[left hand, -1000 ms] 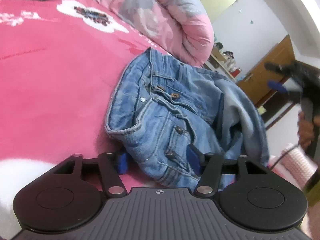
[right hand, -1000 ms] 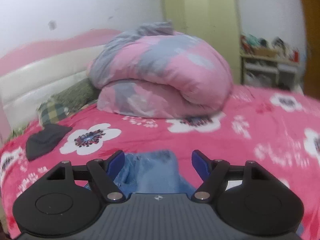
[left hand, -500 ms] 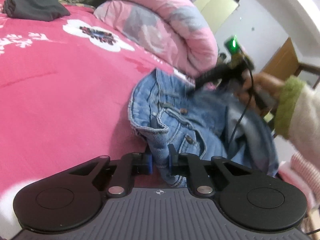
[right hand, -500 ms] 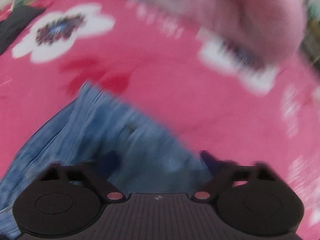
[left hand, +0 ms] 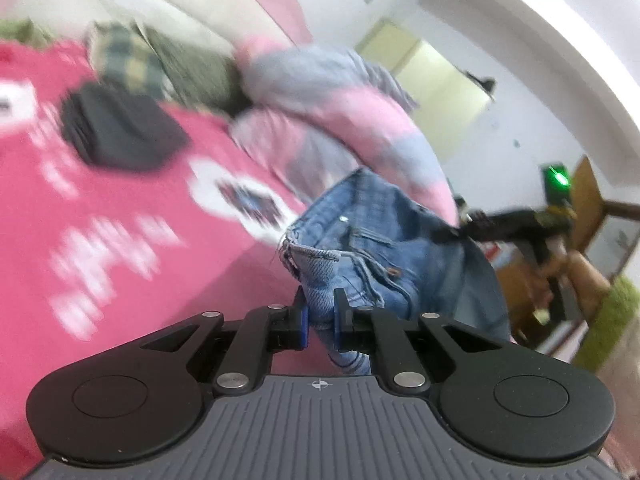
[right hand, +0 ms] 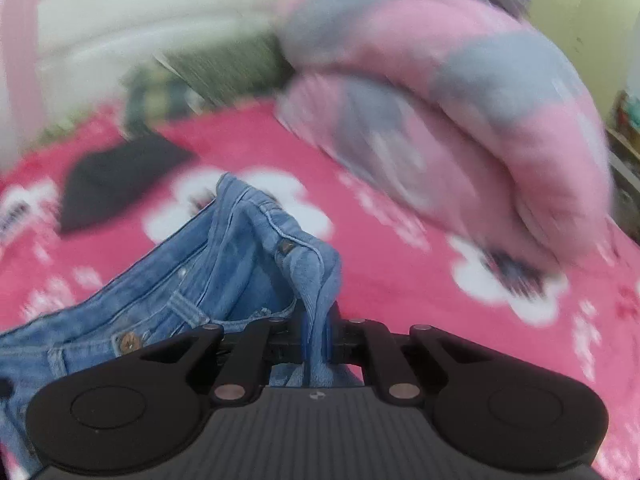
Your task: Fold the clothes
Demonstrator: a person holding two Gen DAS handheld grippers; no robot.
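Jeans (left hand: 384, 256) hang bunched between two grippers above a pink flowered bed (left hand: 120, 216), no fold yet made: judging by the crumpled denim, the work stands at its opening stage, with the garment gathered up and still to be spread flat, halved and stacked. The left gripper (left hand: 319, 322) is clamped on a frayed corner of the waistband, its blue pads tight against the cloth, and points slightly below level toward the headboard. The right gripper (right hand: 319, 338), whose jaws have just been closing, is pinched on a fold of denim near a brass button (right hand: 285, 246) and tilts more steeply down at the bed. In the left wrist view the person's right hand (left hand: 576, 276), in a green-cuffed sleeve, carries that second gripper at the far edge of the jeans, so the two holds sit at opposite sides of the waist. A folded dark garment (right hand: 120, 176) lies on the bed beyond, perhaps an earlier piece already done. A rolled pink and grey quilt (right hand: 460, 92) fills the background. Both views are blurred.
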